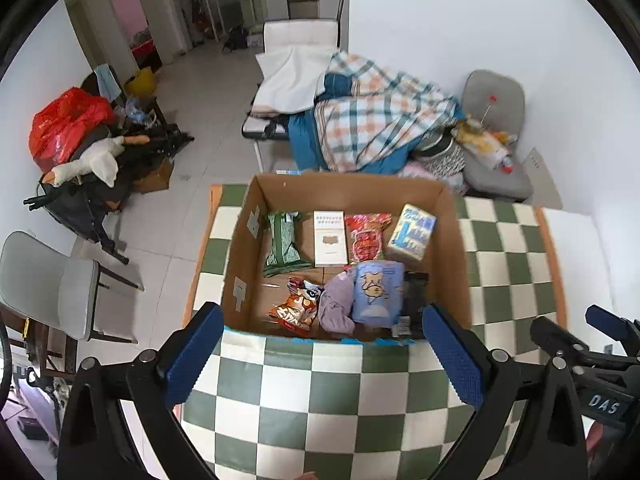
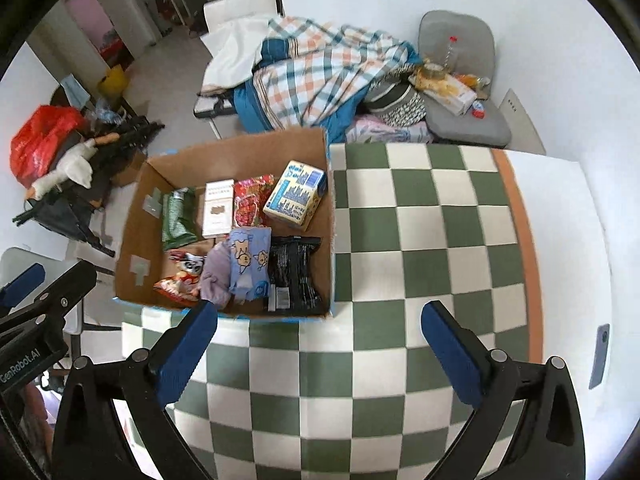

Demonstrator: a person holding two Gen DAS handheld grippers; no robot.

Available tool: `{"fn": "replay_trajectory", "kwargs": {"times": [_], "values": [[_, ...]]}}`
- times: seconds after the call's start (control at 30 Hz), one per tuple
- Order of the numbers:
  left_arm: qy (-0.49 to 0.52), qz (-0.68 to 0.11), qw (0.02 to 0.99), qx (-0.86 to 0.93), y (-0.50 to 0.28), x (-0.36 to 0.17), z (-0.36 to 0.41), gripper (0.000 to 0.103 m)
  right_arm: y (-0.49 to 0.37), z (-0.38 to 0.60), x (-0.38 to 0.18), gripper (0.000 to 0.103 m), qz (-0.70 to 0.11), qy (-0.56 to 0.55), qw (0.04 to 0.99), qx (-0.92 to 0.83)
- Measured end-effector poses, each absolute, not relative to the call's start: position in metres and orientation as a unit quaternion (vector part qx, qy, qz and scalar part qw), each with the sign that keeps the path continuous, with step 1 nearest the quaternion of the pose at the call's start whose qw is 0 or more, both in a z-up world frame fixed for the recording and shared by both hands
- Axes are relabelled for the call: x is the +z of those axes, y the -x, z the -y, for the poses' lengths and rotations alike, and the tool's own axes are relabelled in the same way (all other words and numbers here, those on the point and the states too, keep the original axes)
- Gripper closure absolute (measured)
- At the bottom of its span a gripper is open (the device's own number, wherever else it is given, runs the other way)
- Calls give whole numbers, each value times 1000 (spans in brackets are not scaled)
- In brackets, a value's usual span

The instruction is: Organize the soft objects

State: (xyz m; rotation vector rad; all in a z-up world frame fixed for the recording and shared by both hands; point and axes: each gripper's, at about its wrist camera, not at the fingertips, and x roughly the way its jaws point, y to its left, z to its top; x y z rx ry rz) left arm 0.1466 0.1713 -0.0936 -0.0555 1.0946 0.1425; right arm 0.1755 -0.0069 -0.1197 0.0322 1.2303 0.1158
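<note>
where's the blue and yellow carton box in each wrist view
Left wrist: the blue and yellow carton box sits at the far right of the open brown cardboard box.
Right wrist: blue and yellow carton left of centre, by the cardboard box's right wall.
Shared landmark: red snack packet at its left.

The right gripper (image 1: pixel 604 406) body reads "DAS", and the left gripper (image 2: pixel 20 368) body reads "GenRobot.AI".

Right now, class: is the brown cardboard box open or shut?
Open: the brown cardboard box shows no lid; the yellow-blue carton inside is visible from above.
</note>
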Motion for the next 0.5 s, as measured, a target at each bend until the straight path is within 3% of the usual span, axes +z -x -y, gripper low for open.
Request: {"fn": "replay_trajectory", "kwargs": {"times": [0.23, 0.5], "values": [[33, -499, 864, 60, -106, -44, -163, 1, -119, 30, -35, 0, -520, -19, 852, 51], [31, -477, 876, 61, -71, -7, -154, 1, -73, 32, 24, 0, -486, -5, 871, 65]]}}
